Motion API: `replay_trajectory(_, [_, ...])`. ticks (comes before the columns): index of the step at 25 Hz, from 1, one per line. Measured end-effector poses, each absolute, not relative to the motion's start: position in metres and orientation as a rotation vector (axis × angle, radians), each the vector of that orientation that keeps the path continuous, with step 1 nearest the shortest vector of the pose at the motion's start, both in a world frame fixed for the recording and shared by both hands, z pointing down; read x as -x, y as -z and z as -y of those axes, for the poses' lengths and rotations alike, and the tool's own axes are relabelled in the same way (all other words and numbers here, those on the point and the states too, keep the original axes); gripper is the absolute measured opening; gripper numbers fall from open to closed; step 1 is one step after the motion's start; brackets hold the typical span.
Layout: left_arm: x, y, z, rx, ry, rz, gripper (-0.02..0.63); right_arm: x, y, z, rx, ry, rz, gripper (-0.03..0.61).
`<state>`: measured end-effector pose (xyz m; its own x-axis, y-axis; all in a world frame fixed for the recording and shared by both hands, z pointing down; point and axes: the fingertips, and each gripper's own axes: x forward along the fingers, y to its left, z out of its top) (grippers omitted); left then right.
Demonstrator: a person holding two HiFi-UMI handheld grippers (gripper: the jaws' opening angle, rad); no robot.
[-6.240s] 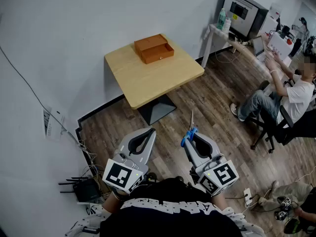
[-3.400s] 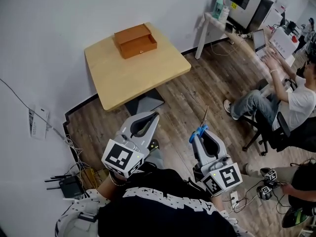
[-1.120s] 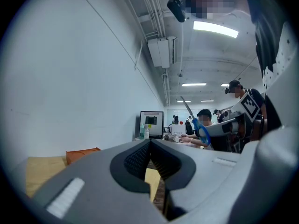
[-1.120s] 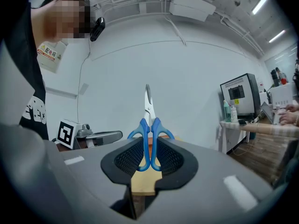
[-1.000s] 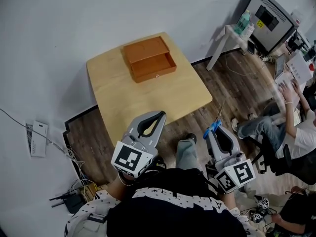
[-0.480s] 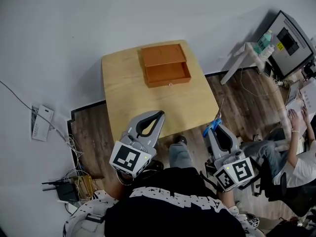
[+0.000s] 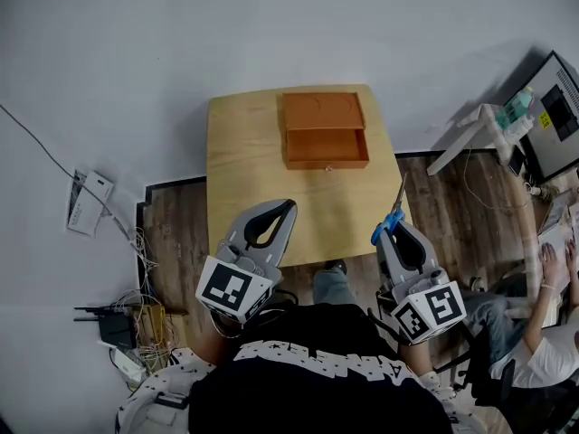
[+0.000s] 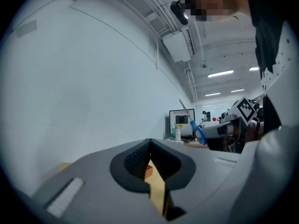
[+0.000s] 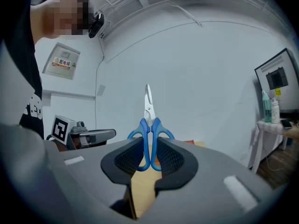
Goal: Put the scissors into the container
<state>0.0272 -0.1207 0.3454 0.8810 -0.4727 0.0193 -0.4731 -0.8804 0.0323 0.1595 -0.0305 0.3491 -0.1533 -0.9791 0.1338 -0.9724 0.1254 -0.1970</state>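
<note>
Blue-handled scissors clamped by right gripper; ribbed black jaws.

The blue-handled scissors stood upright at the centre of the right gripper view. Their silver blades were closed and pointing up, and their handles were pinched in the right claw. The orange-brown wooden container sat upper centre in the head view on the table, its drawer pulled open.

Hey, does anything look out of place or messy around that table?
Nothing on the table stands out: the container sits square with its drawer open, nothing spilled. The scissors are clamped by their handles in the right gripper, blades closed. Only the cables on the floor by the wall look tangled.
</note>
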Motion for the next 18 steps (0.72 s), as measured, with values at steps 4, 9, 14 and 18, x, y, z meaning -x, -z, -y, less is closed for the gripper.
replay_trajectory(4, [-0.030,-0.341,0.131,-2.991,-0.027,0.848,0.002,-0.170,-0.348,0.049,1.966,0.373,-2.399,0.101])
replay_trajectory(9, [-0.035,-0.338,0.143,-2.960,-0.057,0.958,0.002,-0.181,-0.347,0.070,1.882,0.376,-2.475,0.101])
replay_trajectory(14, [-0.042,-0.335,0.152,-2.924,-0.074,1.059,0.002,-0.193,-0.349,0.090,1.799,0.388,-2.541,0.101])
replay_trajectory(18, [-0.046,-0.337,0.158,-2.886,-0.089,1.152,0.002,-0.202,-0.353,0.106,1.727,0.398,-2.596,0.101])
